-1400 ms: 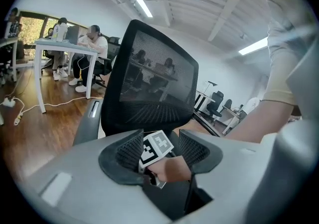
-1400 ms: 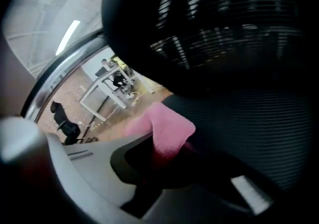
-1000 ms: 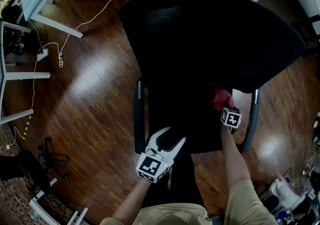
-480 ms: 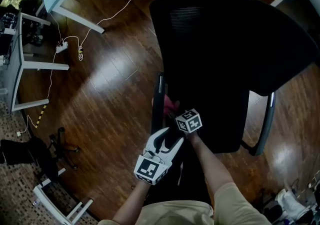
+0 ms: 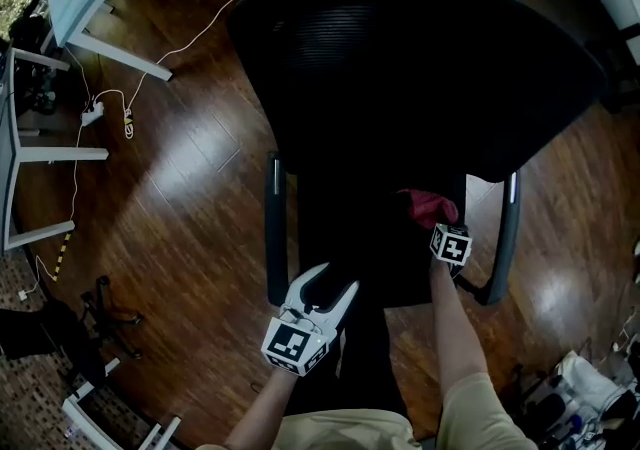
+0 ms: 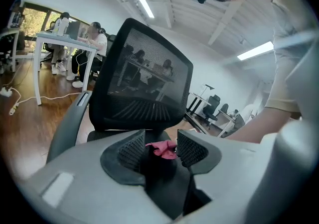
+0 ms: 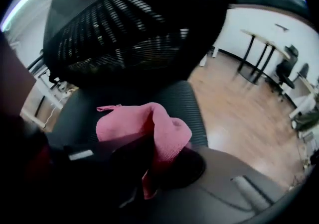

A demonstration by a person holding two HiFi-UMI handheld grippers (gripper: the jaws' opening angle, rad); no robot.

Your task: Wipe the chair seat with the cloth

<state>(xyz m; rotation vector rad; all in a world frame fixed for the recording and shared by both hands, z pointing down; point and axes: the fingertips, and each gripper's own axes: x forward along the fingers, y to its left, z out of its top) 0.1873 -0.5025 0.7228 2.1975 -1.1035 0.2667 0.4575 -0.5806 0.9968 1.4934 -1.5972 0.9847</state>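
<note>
Head view: right gripper (image 5: 440, 222) sits over the right-hand part of the chair seat (image 5: 360, 223), a little below the backrest (image 5: 420, 68) and near the armrest (image 5: 508, 228) at frame right. Its own view shows the jaws closed on the pink cloth (image 7: 149, 128), which is bunched, with a fold rising above the jaws and a tail hanging under them. Cloth appears to be at or just above the seat surface; contact cannot be confirmed from these views. Left gripper (image 5: 333, 281) is at lower centre of the head view, by the seat's front edge. Its jaws are wide apart and hold nothing; the pink patch seen between them in the left gripper view is the far-off cloth, well apart from them. Key relation: the cloth lies at the right side of the seat, so most of the seat's area lies toward frame left of it, reaching to the other armrest (image 5: 273, 228). Judgement: the wipe is under way, and the next stroke likely runs side to side across the seat, from the right armrest toward the left one. The right gripper is the working one; the left is nearer the front-left corner but idle.
</note>
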